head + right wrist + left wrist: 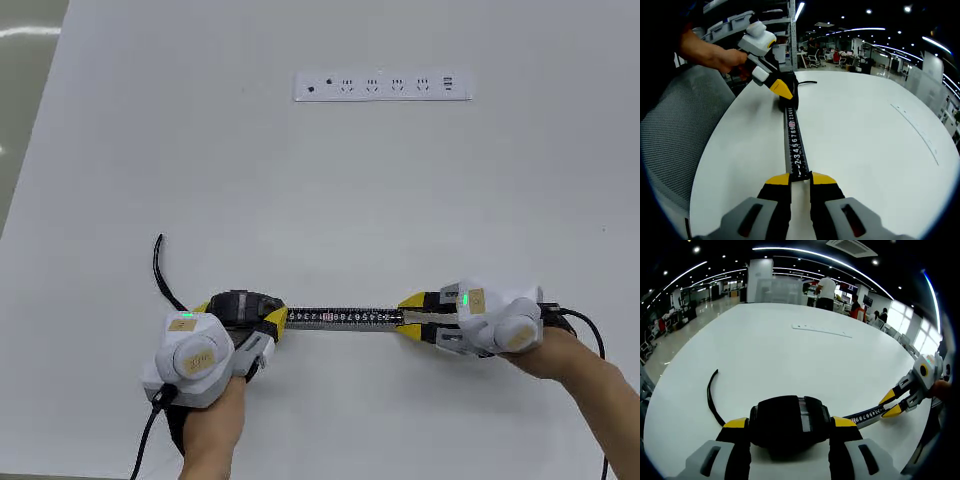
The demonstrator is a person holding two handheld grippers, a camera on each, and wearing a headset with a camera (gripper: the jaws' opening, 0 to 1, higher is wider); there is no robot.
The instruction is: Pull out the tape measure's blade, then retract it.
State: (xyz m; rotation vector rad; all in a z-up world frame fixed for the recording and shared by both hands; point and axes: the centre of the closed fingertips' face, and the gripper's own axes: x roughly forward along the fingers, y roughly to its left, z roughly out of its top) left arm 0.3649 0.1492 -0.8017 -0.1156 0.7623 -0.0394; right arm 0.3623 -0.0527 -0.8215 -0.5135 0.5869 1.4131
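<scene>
Lying near the front edge of the white bench: rounded black tape measure case, sitting squarely between the yellow-tipped jaws of the left gripper, which are clenching it by its two sides. Running flat along the bench from the case toward the right: dark numbered blade, partly drawn out. Pinching the blade's free end: jaws of the right gripper, closing tight on it. Curling just behind and left of the case: thin black strap. Sitting well beyond, toward the far side: flat white power strip.
</scene>
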